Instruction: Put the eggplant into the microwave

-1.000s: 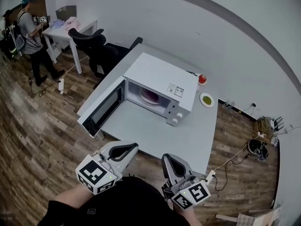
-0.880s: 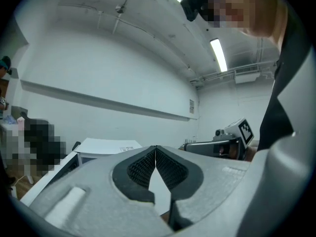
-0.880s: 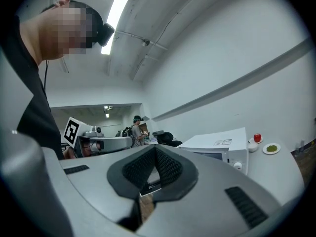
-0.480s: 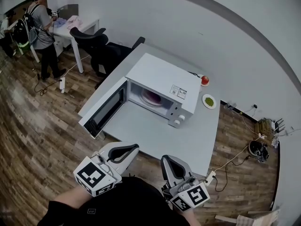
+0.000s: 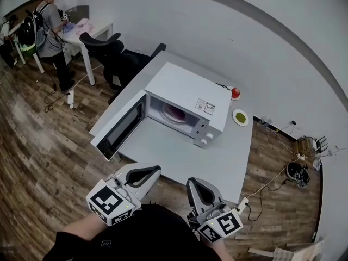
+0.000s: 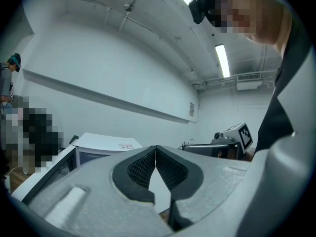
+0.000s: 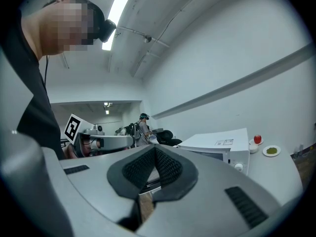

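The white microwave point(image 5: 187, 88) stands on the grey table point(image 5: 179, 156) with its door point(image 5: 120, 128) swung wide open to the left. Inside the cavity lies a purplish shape point(image 5: 175, 113), which looks like the eggplant on the turntable. My left gripper point(image 5: 155, 169) is held close to my body, short of the table's near edge, shut with nothing in it. My right gripper point(image 5: 191, 181) sits beside it, also shut and empty. The left gripper view shows closed jaws point(image 6: 156, 148) and the microwave point(image 6: 106, 143) beyond. The right gripper view shows the same: closed jaws point(image 7: 155, 148), the microwave point(image 7: 222, 142) further off.
A red fruit on a small dish point(image 5: 234, 93) and a white plate with something green point(image 5: 240, 117) sit behind the microwave's right side. A black office chair point(image 5: 111, 53) stands behind the table. A person point(image 5: 51, 26) is at the far left. Cables point(image 5: 261, 192) lie on the floor at right.
Both grippers have stayed where they were, shut. The person at the far left has walked towards the white desk.
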Motion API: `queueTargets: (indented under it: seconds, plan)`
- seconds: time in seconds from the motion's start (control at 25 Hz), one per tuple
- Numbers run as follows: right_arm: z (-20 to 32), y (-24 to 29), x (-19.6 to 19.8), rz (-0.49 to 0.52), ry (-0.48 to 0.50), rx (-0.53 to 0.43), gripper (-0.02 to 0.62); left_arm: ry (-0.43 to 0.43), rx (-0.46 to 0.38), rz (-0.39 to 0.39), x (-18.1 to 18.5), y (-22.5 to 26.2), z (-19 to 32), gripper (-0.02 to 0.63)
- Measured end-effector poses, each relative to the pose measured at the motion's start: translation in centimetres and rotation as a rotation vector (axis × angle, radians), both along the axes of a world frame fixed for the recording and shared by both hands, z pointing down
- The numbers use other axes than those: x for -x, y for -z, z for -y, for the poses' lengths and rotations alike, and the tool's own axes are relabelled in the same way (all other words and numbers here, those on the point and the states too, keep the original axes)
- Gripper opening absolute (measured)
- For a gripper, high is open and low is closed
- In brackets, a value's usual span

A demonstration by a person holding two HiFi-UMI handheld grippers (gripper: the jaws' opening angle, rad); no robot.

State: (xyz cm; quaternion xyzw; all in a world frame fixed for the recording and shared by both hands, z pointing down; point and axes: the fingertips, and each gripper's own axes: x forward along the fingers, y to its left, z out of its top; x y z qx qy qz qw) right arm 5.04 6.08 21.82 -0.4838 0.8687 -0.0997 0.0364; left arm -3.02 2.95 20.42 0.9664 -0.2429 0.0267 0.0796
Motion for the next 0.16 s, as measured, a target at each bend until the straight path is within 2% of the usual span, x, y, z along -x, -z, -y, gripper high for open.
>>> queueTargets:
  seconds: [0.16]
  plan:
    - [-0.07, 0.18, -0.05, -0.004, -0.004, -0.005, 0.014, -0.006, 0.007, 0.003, -0.02, -0.11, -0.2, 0.009]
